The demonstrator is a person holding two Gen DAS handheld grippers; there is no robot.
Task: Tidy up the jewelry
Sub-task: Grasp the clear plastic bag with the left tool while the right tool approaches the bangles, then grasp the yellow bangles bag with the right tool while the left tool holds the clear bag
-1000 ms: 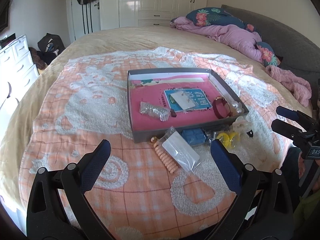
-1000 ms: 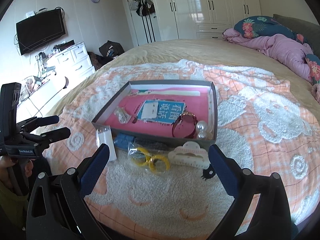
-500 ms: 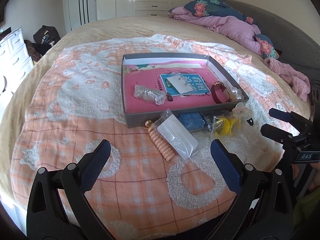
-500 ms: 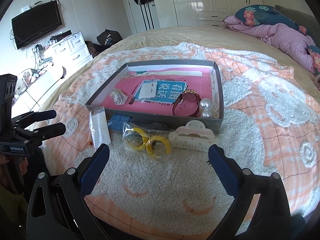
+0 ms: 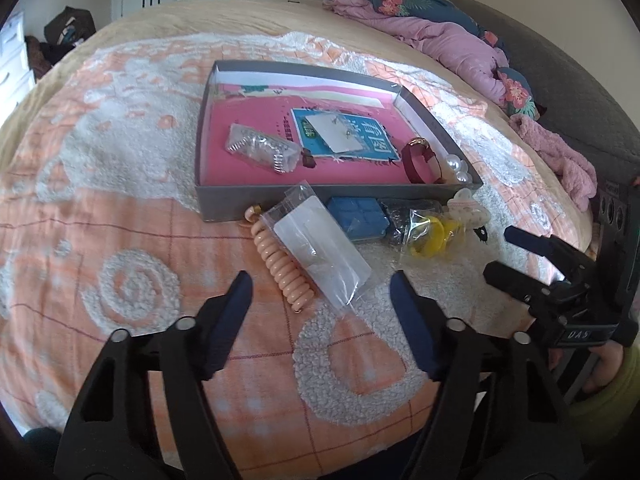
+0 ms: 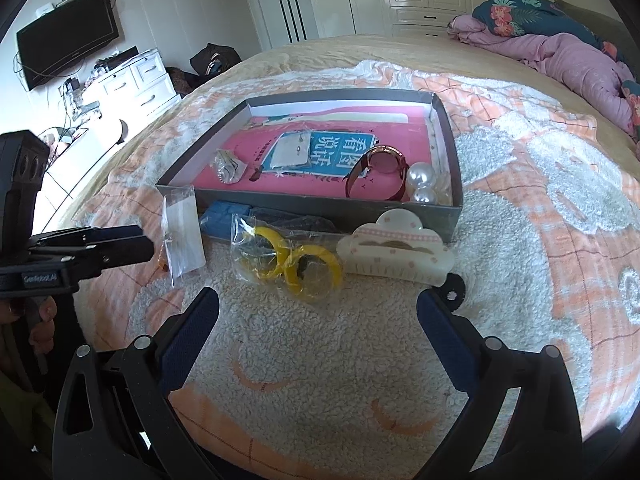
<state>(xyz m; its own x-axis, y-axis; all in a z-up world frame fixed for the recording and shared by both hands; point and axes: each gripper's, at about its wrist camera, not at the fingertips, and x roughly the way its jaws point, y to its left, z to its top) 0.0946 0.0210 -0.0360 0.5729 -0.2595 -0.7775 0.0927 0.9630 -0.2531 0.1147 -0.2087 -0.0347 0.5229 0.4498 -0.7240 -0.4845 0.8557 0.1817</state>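
Observation:
A grey tray (image 5: 332, 193) (image 6: 304, 205) with a pink floor lies on the bed. It holds a bagged silver chain (image 5: 260, 148), an earring card (image 5: 344, 132), a red watch (image 6: 376, 172) and pearls (image 6: 420, 184). Loose in front of it are a clear plastic bag (image 5: 320, 252) over a peach coil hair tie (image 5: 280, 268), a blue box (image 5: 358, 216), bagged yellow rings (image 6: 296, 260) and a cloud-shaped hair clip (image 6: 396, 248). My left gripper (image 5: 320, 300) is open just short of the clear bag. My right gripper (image 6: 318, 312) is open before the yellow rings.
The bed carries an orange-and-white fleece blanket (image 5: 132, 292). A pink duvet and floral pillows (image 5: 440, 36) are heaped at the far right. White drawers (image 6: 136, 80) and a wall TV (image 6: 68, 36) stand to the left. A hand (image 5: 604, 364) grips the right tool.
Both grippers have come lower and closer to the loose items in front of the tray. The left jaws have narrowed somewhat. Nothing has been picked up.

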